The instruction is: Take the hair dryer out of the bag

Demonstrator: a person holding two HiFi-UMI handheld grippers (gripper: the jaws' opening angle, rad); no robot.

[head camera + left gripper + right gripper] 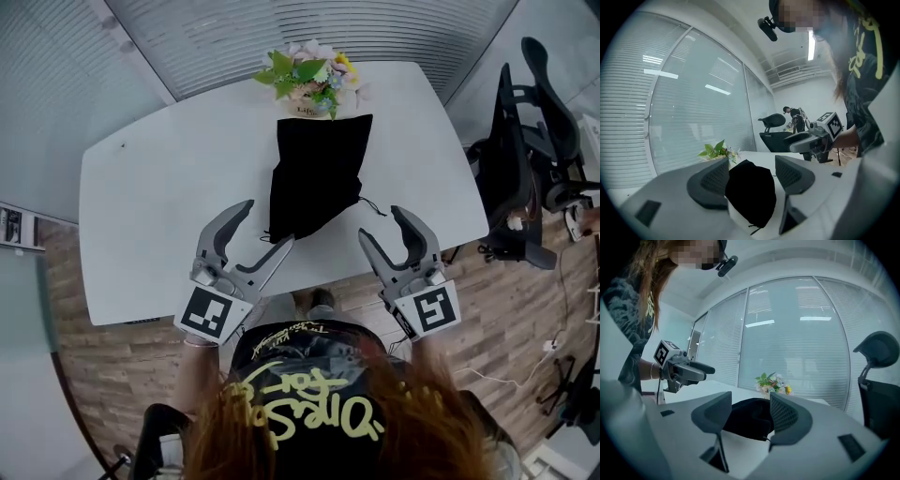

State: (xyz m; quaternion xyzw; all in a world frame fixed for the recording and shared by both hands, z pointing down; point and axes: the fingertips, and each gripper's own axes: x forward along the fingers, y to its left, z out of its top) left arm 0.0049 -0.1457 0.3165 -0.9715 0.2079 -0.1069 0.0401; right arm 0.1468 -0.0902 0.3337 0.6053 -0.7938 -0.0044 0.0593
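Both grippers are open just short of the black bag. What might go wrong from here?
1. The black bag is limp and hides the hair dryer, so the left gripper or right gripper may pinch only cloth and drag the whole bag.
2. The flowers stand right at the bag's far end; a push could topple them.
3. The loose drawstring beside the bag might snag on the open jaws.
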